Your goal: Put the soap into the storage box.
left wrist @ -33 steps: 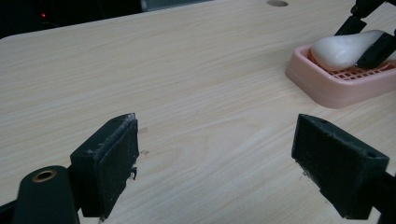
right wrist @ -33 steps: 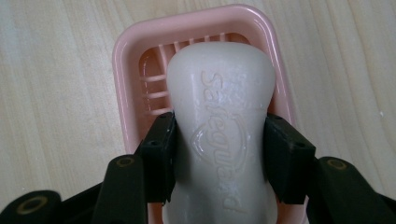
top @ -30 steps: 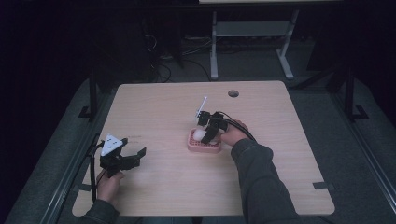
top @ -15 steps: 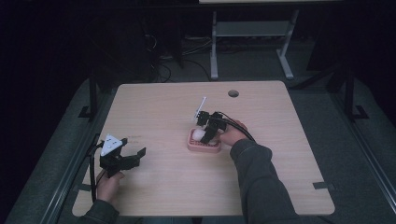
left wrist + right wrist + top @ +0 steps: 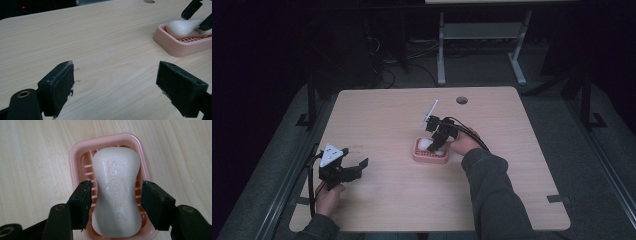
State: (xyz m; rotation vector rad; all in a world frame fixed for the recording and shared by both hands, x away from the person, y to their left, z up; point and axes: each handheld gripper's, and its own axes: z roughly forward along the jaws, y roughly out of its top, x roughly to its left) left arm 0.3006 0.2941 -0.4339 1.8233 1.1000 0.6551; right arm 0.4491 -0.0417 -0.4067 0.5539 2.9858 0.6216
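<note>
The right gripper (image 5: 115, 195) has just been opening, its jaws now standing clear on either side of the soap bar (image 5: 117, 192) lying in the pink soap dish (image 5: 75, 155) mid-table, suggesting a finished placement, while the left gripper (image 5: 116, 87) is waiting wide and empty near the table's left edge.

On the wooden desk (image 5: 377, 115), a pink soap dish (image 5: 429, 154) holds a white bar of soap (image 5: 426, 145). The right claw (image 5: 435, 144) stands over the dish, its jaws having just been opening around the soap. The left claw (image 5: 357, 167) rests well left of the dish, nearer the desk's front edge.
</note>
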